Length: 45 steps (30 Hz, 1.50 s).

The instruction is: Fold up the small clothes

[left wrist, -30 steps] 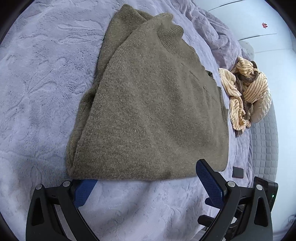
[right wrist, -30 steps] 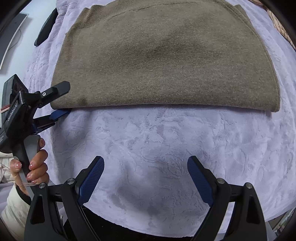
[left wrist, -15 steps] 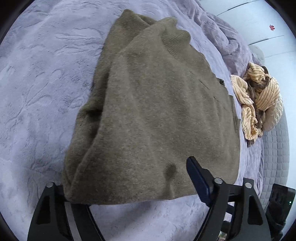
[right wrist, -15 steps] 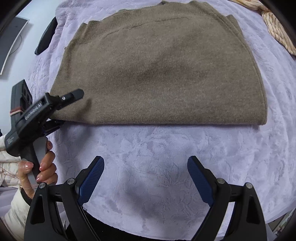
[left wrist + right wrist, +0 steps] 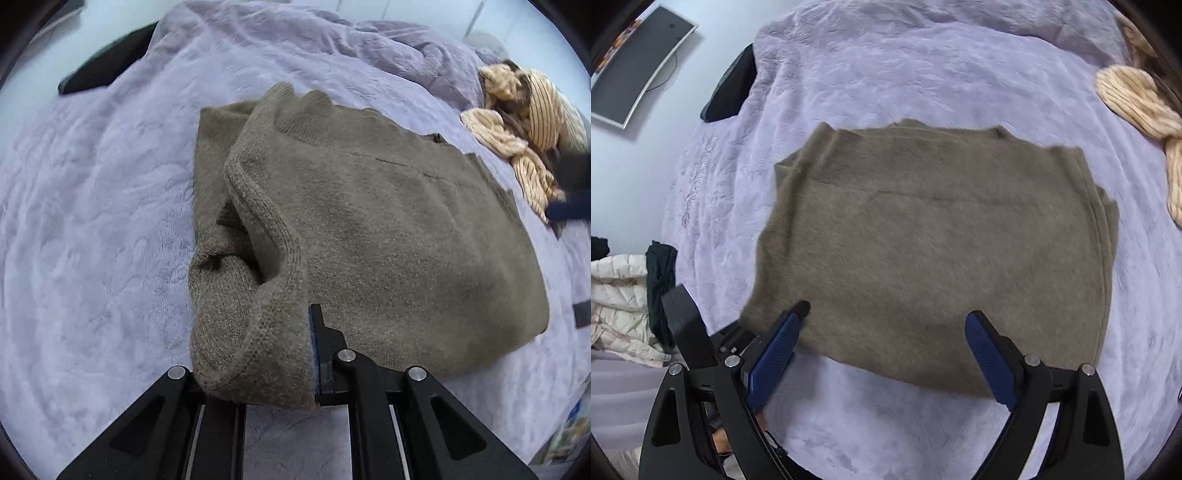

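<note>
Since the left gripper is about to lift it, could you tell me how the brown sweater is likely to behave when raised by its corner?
Probably floppy: the sweater already bunches where the left gripper is closing on its corner. Its folded layers gape there, so the fold may come undone. The thick knit looks fairly heavy, so it would likely sag and drag on the plush blanket.

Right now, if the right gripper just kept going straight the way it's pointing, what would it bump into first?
Most likely the brown sweater. The right gripper points down at it with its jaws open and nothing between them, and the sweater's near edge lies straight ahead on the purple blanket. How far off it is stays unclear.
</note>
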Tool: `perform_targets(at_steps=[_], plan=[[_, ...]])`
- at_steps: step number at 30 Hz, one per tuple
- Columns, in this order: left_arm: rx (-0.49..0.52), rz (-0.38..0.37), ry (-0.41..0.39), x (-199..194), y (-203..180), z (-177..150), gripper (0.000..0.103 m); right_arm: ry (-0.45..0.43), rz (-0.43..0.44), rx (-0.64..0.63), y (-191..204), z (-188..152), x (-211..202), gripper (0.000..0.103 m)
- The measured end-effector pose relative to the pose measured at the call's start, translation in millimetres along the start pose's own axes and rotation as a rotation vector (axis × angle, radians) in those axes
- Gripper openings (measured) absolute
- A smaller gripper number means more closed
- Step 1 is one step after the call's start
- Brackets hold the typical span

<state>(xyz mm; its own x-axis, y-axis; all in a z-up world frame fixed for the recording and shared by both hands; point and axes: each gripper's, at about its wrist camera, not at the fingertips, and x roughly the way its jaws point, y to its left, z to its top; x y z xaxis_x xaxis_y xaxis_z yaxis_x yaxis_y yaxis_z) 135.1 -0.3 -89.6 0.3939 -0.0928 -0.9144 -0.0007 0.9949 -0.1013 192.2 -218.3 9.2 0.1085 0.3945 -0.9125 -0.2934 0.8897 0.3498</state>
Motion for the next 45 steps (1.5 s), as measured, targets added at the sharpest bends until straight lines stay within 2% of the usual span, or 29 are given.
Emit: perform_targets(at_steps=[2,4,8,10,16,21,24,26,27,28,38,45], plan=[[0.084,0.046,-0.036,-3.9,-13.4,-2.3,0.013,0.043,0.017,-0.06,23.3,31.3,6.5,0.093],[0.134,0.071,-0.055,-5.0,-20.8,-3.7,0.013,0.126,0.026,-0.12,47.8,61.3,20.7,0.093],[0.156,0.087,-0.074,-6.0,-22.9,-7.2,0.013,0.296,0.003,-0.207,95.7,100.6,75.0,0.093],[0.159,0.091,-0.087,-6.8,-24.4,-7.6,0.013,0.388,-0.009,-0.23,114.4,105.9,107.1,0.093],[0.185,0.098,-0.12,-9.6,-29.6,-14.3,0.013,0.498,-0.094,-0.268,147.6,112.4,157.7,0.093],[0.176,0.092,-0.129,-8.6,-28.8,-16.1,0.013,0.59,-0.246,-0.374,170.8,104.7,191.0,0.093],[0.171,0.088,-0.123,-6.5,-29.0,-16.4,0.013,0.596,-0.344,-0.436,177.4,102.8,203.4,0.092],[0.169,0.084,-0.12,-6.8,-28.0,-15.8,0.013,0.576,-0.392,-0.471,178.1,103.4,203.7,0.058],[0.167,0.083,-0.117,-7.1,-28.0,-15.1,0.013,0.552,-0.411,-0.471,176.5,105.5,199.5,0.025],[0.163,0.074,-0.117,-8.7,-27.2,-14.0,0.013,0.527,-0.384,-0.446,173.9,108.4,192.8,0.019],[0.241,-0.006,-0.168,-45.8,-59.0,5.3,0.013,0.367,-0.08,-0.273,117.5,113.8,106.1,0.017],[0.331,-0.021,-0.208,-69.7,-104.3,24.1,0.013,0.243,0.071,-0.166,62.8,121.8,48.3,0.017]])
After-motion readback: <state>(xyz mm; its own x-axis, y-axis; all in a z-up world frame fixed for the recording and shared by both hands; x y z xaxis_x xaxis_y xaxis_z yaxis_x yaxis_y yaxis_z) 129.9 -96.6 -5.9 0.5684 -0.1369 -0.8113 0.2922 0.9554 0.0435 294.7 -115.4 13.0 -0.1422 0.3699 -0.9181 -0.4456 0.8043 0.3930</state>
